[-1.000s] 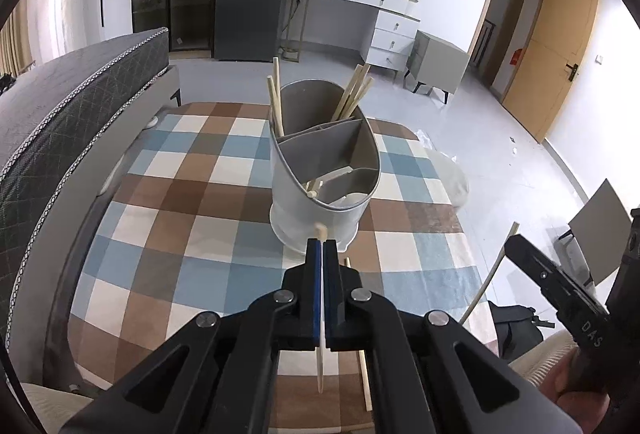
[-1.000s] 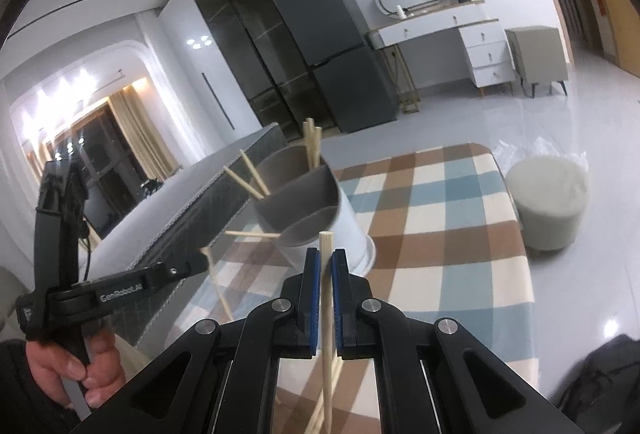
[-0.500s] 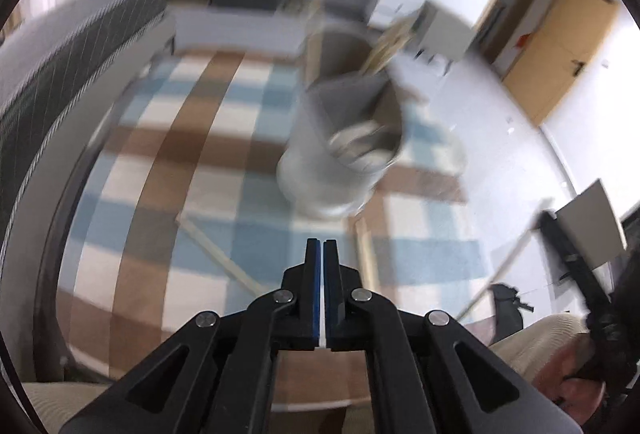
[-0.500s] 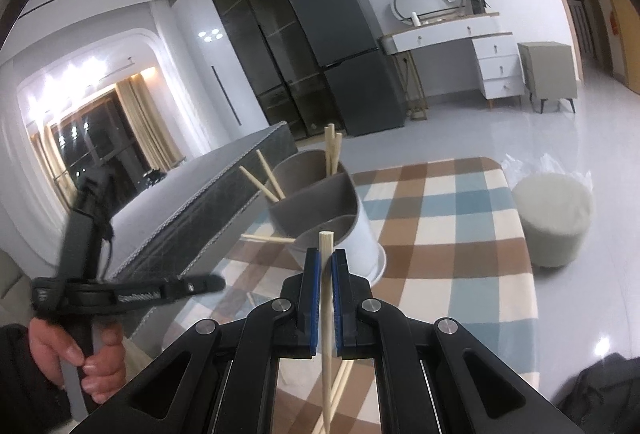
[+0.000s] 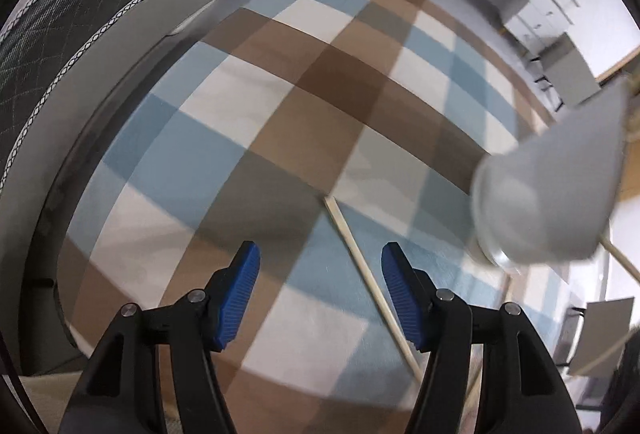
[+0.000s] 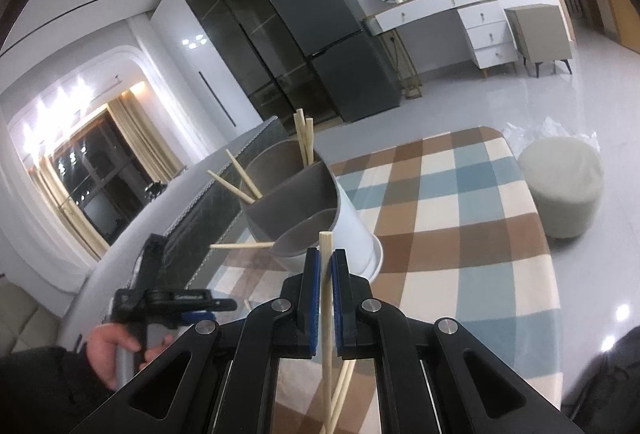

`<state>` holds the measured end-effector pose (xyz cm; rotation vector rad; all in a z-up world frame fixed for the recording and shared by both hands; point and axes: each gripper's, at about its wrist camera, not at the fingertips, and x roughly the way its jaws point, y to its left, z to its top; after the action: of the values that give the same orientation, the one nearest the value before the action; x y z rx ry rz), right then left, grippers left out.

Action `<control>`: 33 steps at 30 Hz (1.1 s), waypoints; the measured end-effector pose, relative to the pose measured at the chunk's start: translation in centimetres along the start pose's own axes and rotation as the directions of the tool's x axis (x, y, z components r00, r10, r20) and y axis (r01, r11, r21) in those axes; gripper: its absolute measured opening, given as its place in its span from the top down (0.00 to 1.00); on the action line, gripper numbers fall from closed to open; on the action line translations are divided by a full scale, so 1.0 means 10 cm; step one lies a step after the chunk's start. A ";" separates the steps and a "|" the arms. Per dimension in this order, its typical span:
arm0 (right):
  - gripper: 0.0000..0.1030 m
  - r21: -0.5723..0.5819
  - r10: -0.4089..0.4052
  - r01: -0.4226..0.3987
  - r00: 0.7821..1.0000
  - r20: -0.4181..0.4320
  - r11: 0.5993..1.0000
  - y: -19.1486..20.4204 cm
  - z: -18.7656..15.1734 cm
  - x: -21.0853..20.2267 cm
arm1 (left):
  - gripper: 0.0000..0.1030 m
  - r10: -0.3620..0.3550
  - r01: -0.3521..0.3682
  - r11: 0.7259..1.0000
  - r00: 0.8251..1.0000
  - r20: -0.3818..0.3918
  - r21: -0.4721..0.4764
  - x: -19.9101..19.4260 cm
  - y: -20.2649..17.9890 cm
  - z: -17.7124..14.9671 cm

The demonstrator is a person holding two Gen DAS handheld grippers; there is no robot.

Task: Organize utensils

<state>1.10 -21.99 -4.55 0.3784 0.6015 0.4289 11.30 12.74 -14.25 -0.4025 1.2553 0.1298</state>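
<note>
The left gripper (image 5: pixel 320 290) points steeply down at the checked worktop (image 5: pixel 280 106). Its blue fingers (image 5: pixel 238 294) have just been opening and stand apart, pressing on nothing — a loose chopstick (image 5: pixel 368 274) lies flat on the cloth between them, close to the right-hand pad. Only this view shows that chopstick end to end; the grey utensil holder (image 5: pixel 552 194) is a blur at the right edge, its inside hidden.

The right gripper (image 6: pixel 325 298) is clamped on a pale chopstick (image 6: pixel 326 314) that stands upright between its fingers (image 6: pixel 312 298), the tip just above the pads. This view alone looks into the holder (image 6: pixel 316 206), upright on the worktop (image 6: pixel 460 234) beyond the tip: several chopsticks (image 6: pixel 304 138) lean out of the back compartments and one pokes sideways from the low front one. At lower left it also catches the person's hand (image 6: pixel 108 350) around the left gripper's (image 6: pixel 176 304) handle — low over the worktop edge.
</note>
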 end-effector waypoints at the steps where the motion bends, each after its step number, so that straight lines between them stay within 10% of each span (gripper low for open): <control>1: 0.95 -0.002 0.001 -0.001 1.000 -0.004 1.000 -0.01 0.01 0.02 | 0.44 0.013 -0.013 1.000 1.000 -0.005 0.009 0.06 -0.04 0.05; 7: 0.95 0.014 0.006 -0.005 1.000 -0.027 1.000 -0.10 0.02 0.10 | 0.44 0.130 -0.128 0.986 0.991 -0.018 0.109 0.29 -0.34 0.16; 9: 0.95 0.026 0.007 -0.006 0.999 -0.031 1.000 -0.13 0.03 0.11 | 0.52 0.185 -0.184 0.970 0.983 0.011 0.155 0.30 -0.45 0.14; 12: 0.95 0.043 0.012 -0.010 0.999 -0.040 0.999 -0.16 0.03 0.12 | 0.94 0.165 -0.167 0.973 0.986 0.029 0.159 0.25 -0.54 0.11; 16: 0.95 0.040 0.011 -0.009 0.999 -0.035 0.999 -0.16 0.03 0.09 | 0.99 0.159 -0.162 0.979 0.987 0.033 0.127 0.20 -0.55 0.06; 22: 0.95 0.013 -0.004 0.004 1.000 -0.019 1.000 -0.12 0.02 0.04 | 0.99 0.045 -0.059 0.993 0.990 0.131 0.103 -0.21 -0.57 -0.08; 33: 0.95 -0.091 -0.014 0.017 0.999 0.040 0.996 0.21 -0.06 -0.18 | 0.99 -0.202 0.139 0.967 0.929 0.309 0.214 -1.09 -0.56 -0.53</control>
<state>-1.19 -20.96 -3.19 0.2937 0.5443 0.4315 4.90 6.98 -4.05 -0.3092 0.8878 -0.0701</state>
